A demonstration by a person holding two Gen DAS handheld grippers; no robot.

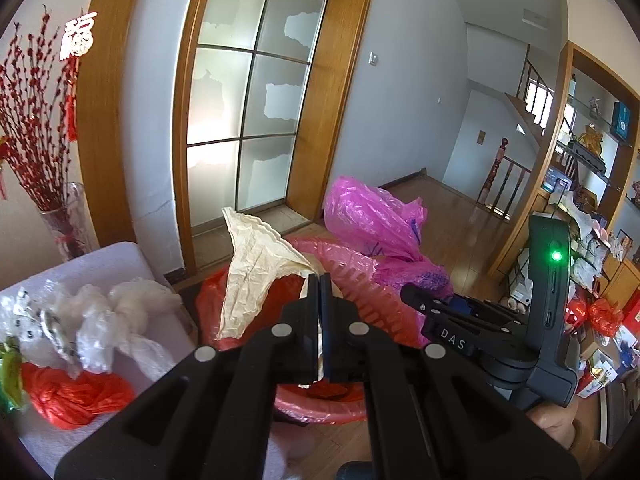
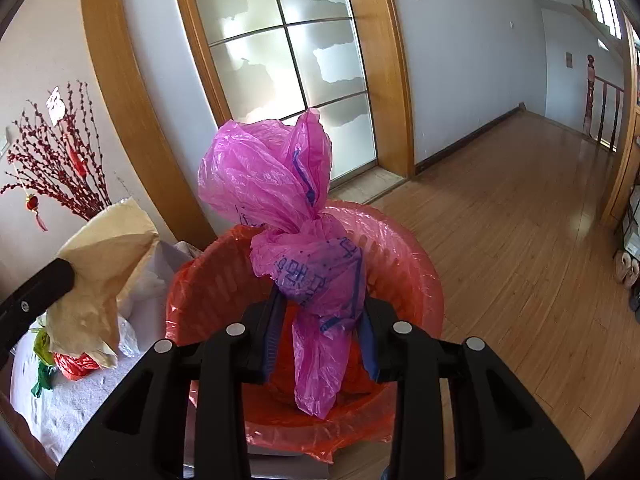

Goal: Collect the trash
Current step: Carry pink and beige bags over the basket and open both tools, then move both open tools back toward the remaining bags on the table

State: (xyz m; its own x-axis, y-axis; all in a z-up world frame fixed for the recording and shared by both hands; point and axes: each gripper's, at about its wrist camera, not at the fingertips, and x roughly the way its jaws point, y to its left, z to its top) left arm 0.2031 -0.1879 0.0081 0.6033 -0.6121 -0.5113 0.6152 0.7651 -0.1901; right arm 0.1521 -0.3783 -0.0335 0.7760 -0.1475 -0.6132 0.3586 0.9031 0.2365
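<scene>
While the pink plastic bag hangs knotted in the middle, it's pinched between the two fingers of the right gripper, with its puffy top sticking up and its tail dangling down into the red bin right below. That bin is a slatted red basket lined with a thin red bag, sitting on the wooden floor, and the pink bag is over its opening, nearer the near rim.

Over on the left, the left gripper has its fingers squeezed tight together on a crumpled cream paper sheet, which fans up and out to the left. From the right wrist view that paper is held up off the left side of the bin, not over it.

Further left and near is a white table with more trash on it: a few scrunched clear/white plastic bags, a red plastic bag and a bit of green wrapper at the edge.

Far behind everything there's a frosted glass door in a wood frame, and a vase of red branches on the far left.
</scene>
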